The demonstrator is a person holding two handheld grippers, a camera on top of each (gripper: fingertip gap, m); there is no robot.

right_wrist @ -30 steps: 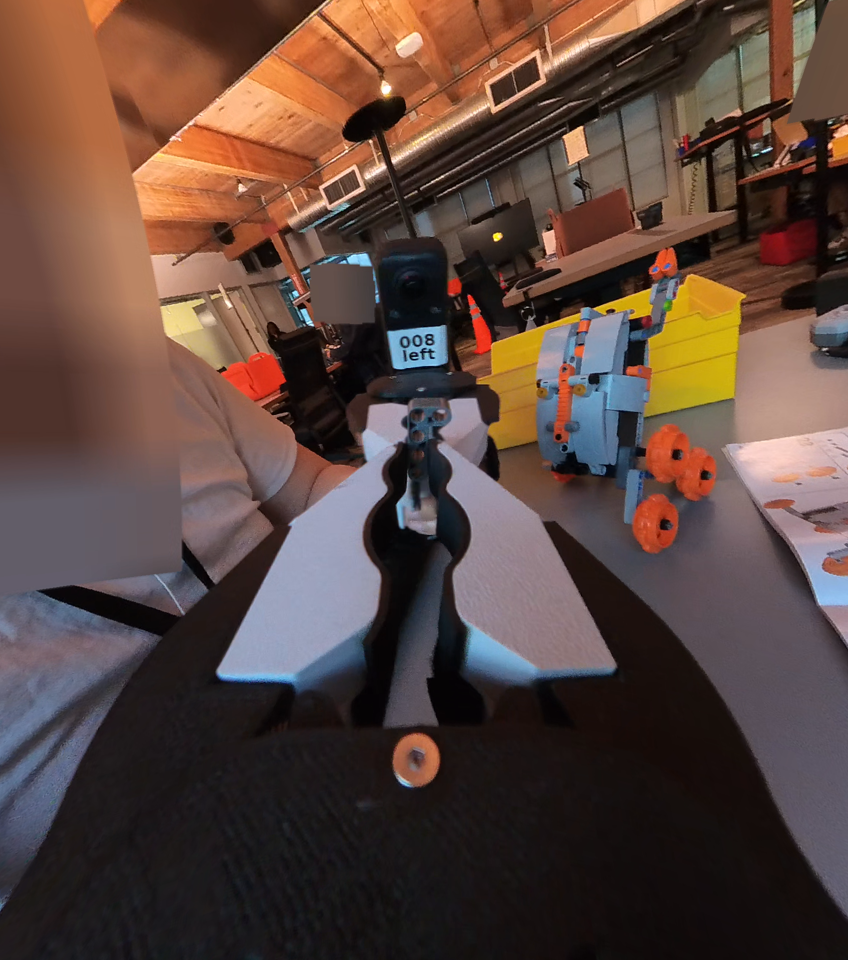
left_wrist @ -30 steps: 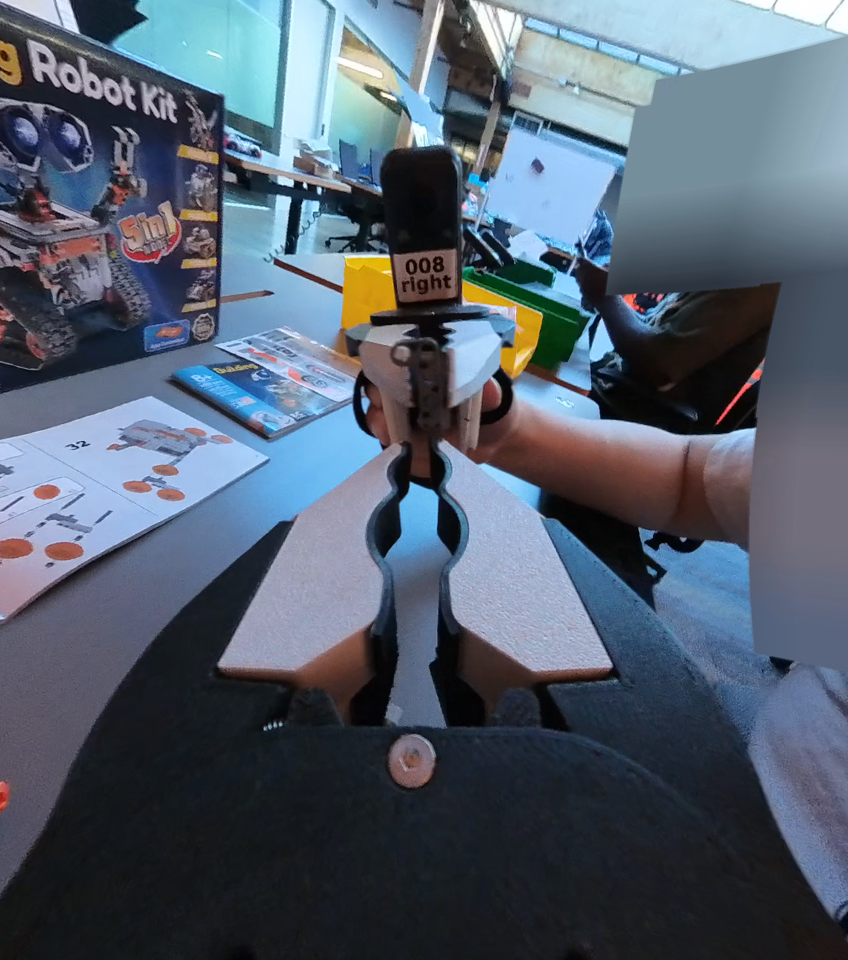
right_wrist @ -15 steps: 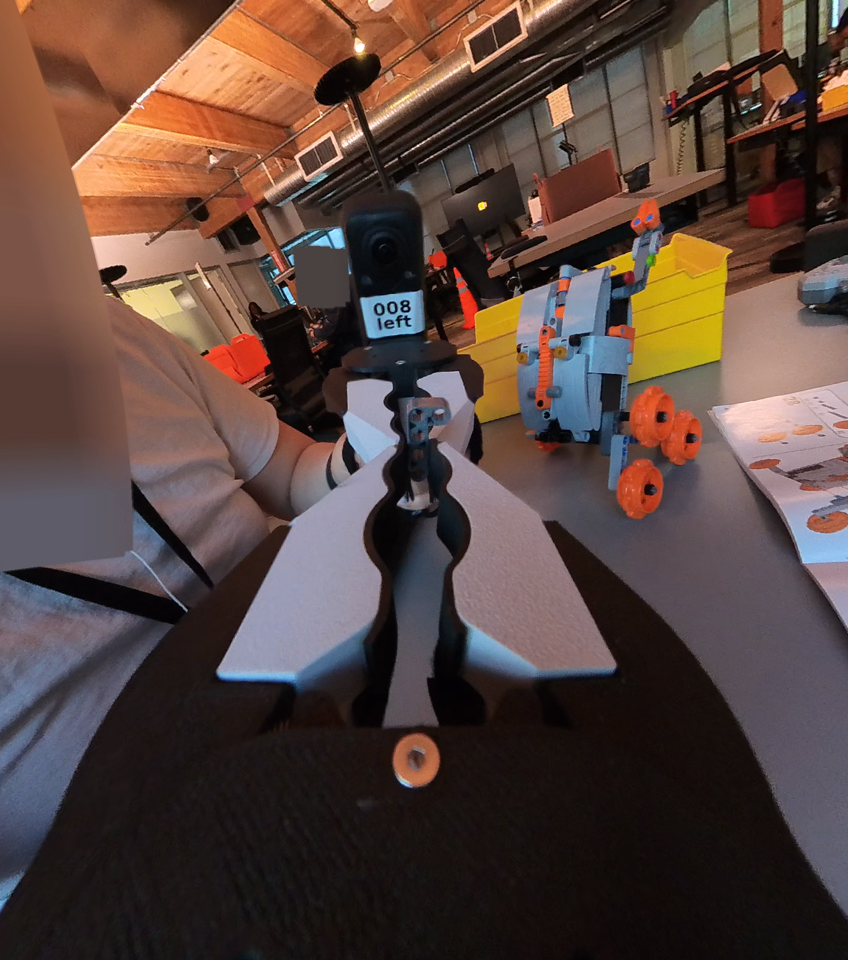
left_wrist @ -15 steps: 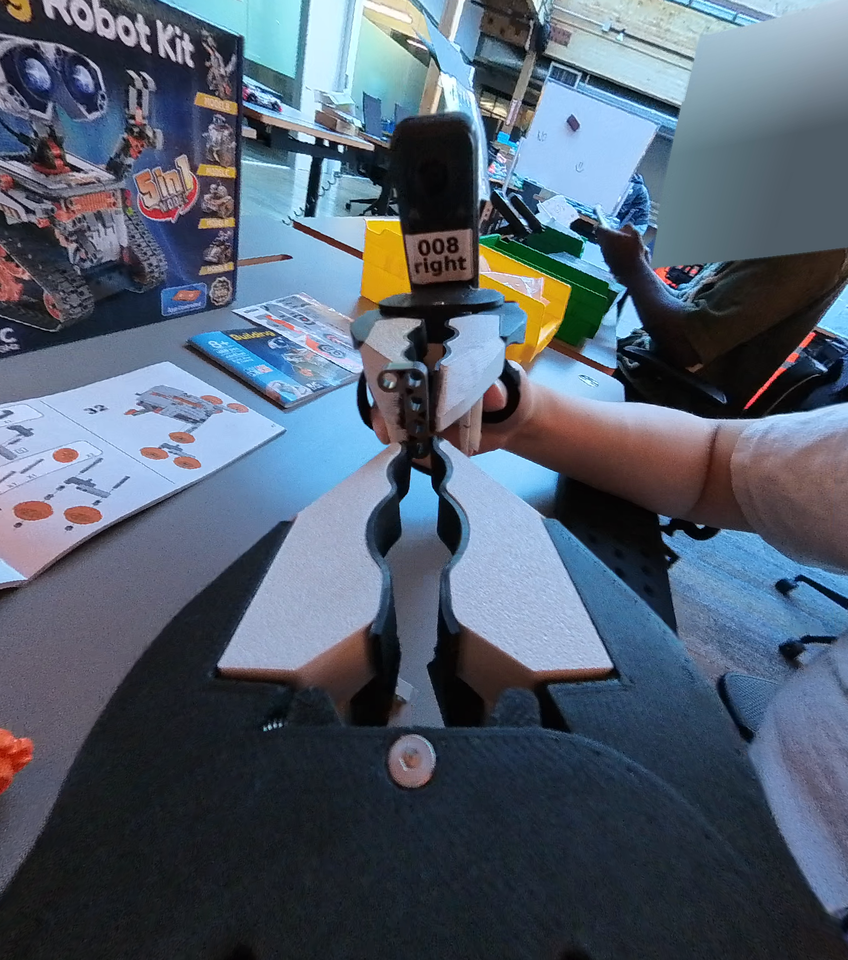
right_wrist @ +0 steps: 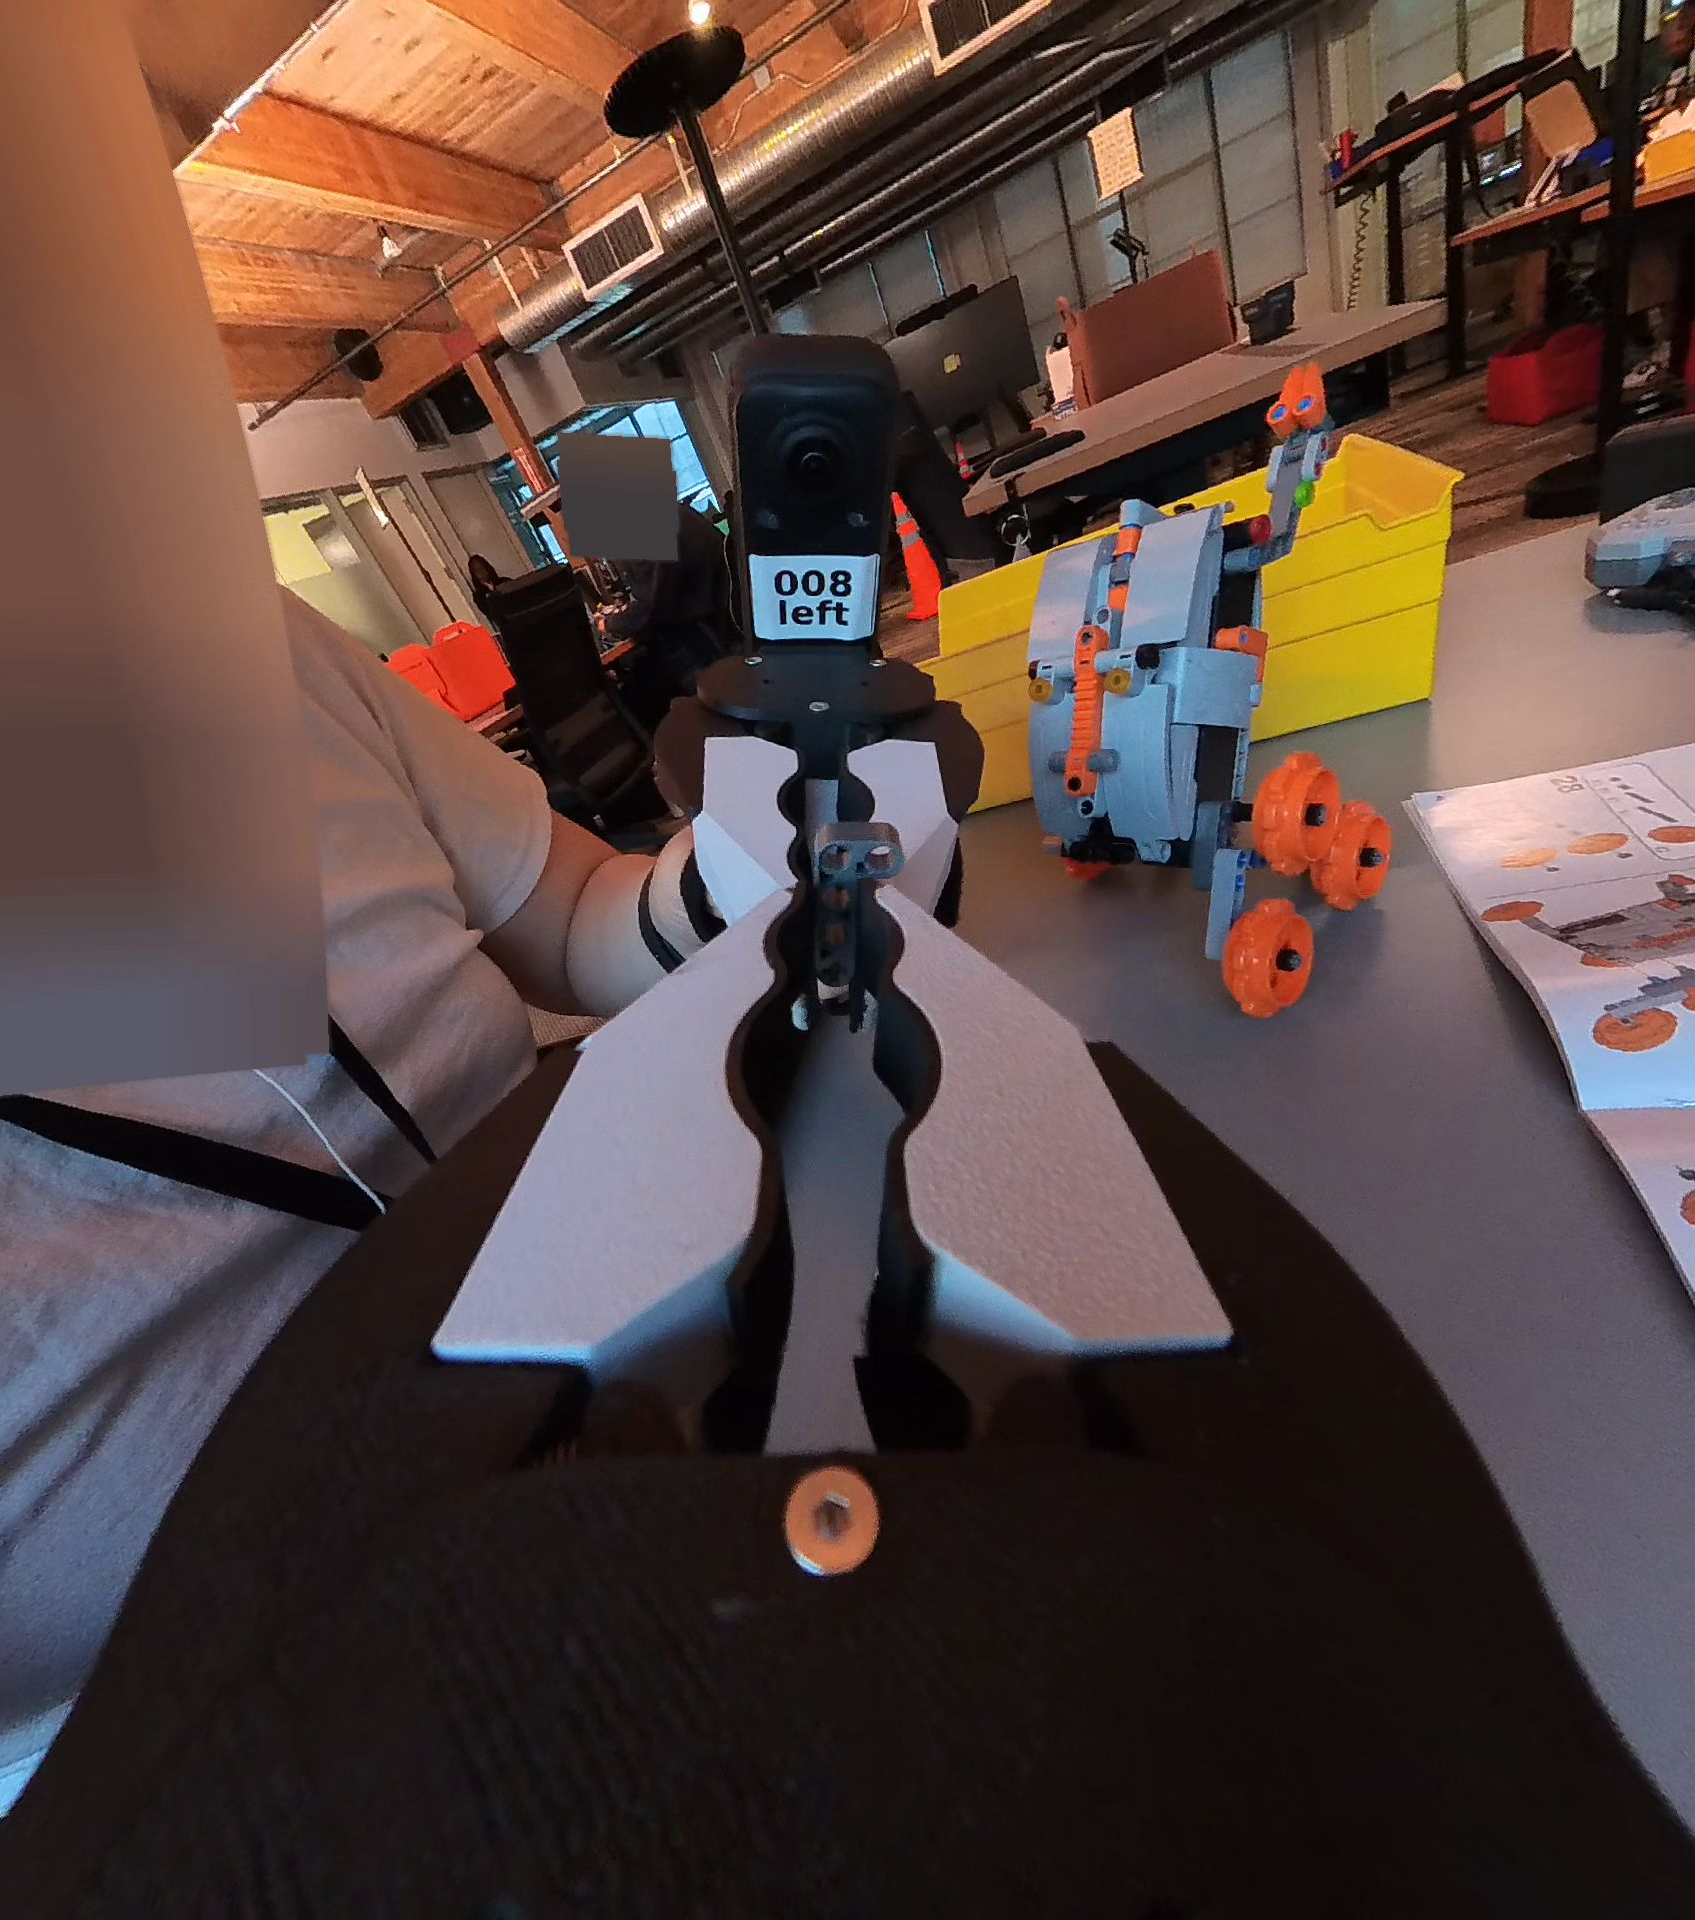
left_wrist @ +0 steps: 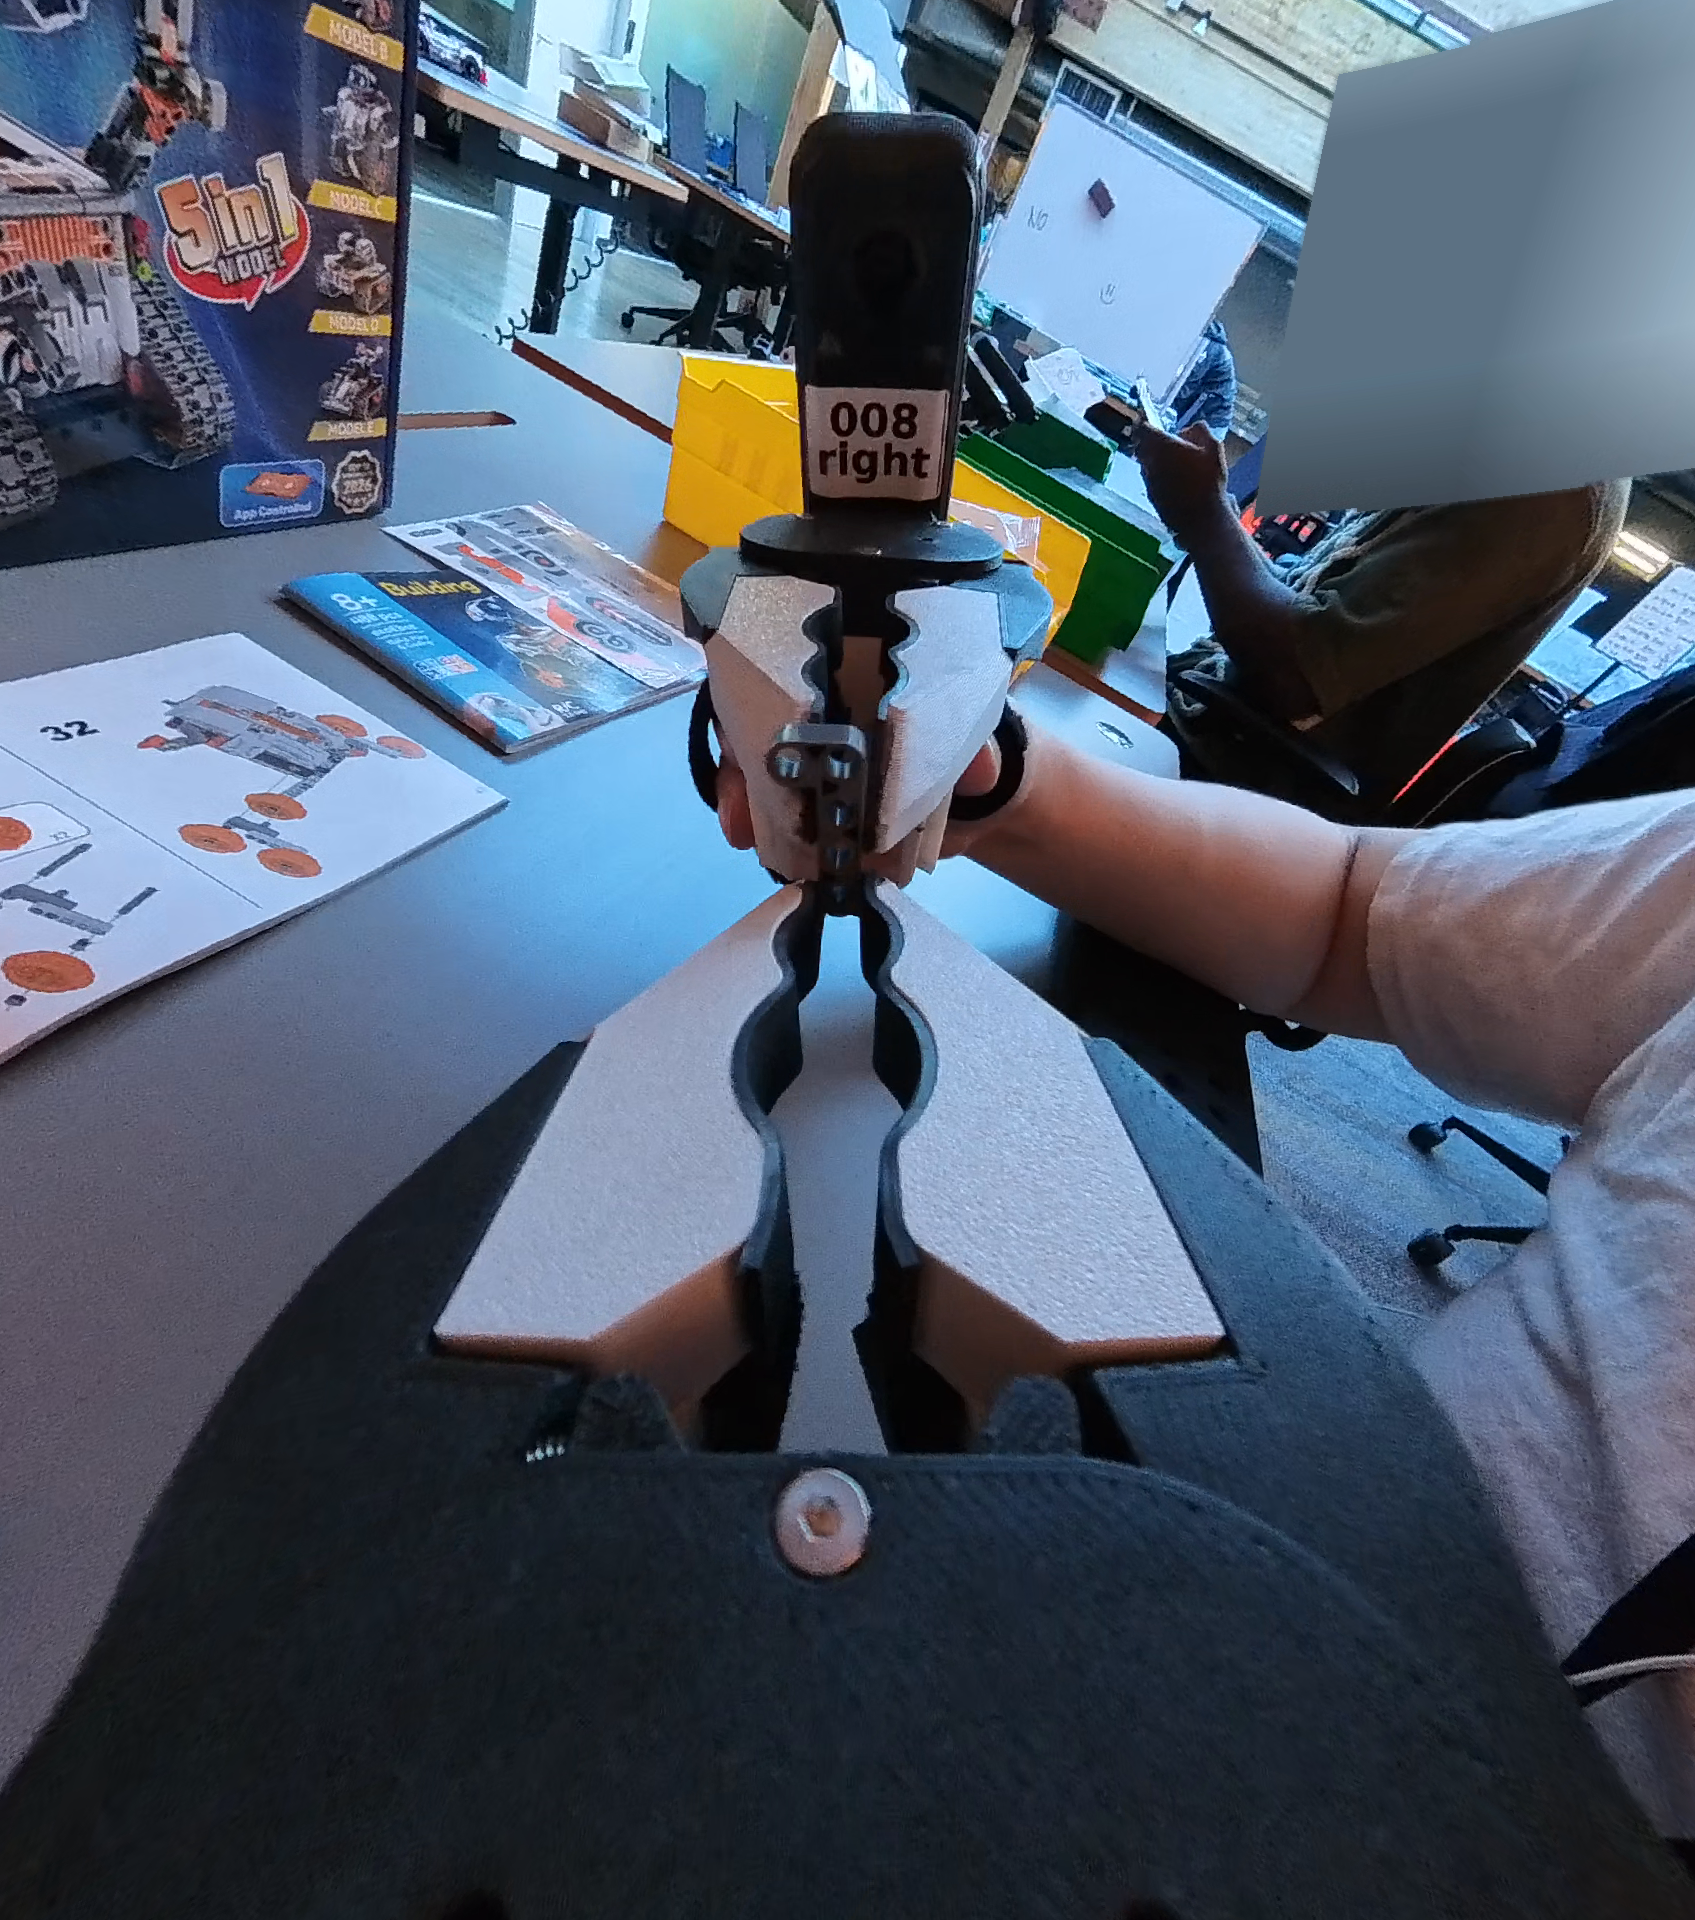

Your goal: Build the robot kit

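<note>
- Cardboard kit box (left_wrist: 95, 260), glossy and printed with a tracked robot, stands at the far left of the matte grey table (left_wrist: 199, 1195).
- Beside it an open instruction booklet (left_wrist: 147, 831) lies flat, and a closed blue booklet (left_wrist: 510, 644) lies just beyond.
- At centre the left gripper (left_wrist: 832, 896) has its white, grainy fingers drawn close, with only a slim gap at the tips. The lower end of a grey beam (left_wrist: 827, 800) sits at that gap, but whether they pinch it cannot be told.
- The beam is a slim plastic strip with a row of round holes and a short crosspiece on top. It stands upright above the table edge, between the two tools.
- The right gripper (right_wrist: 835, 925) faces the left one, its fingers pressed onto the beam's shaft.
- Further right a partly built grey model (right_wrist: 1134, 707) with knobbly orange wheels (right_wrist: 1264, 956) stands on the table, well apart from both tools.
- A smooth yellow bin (right_wrist: 1342, 582) sits behind the model.
</note>
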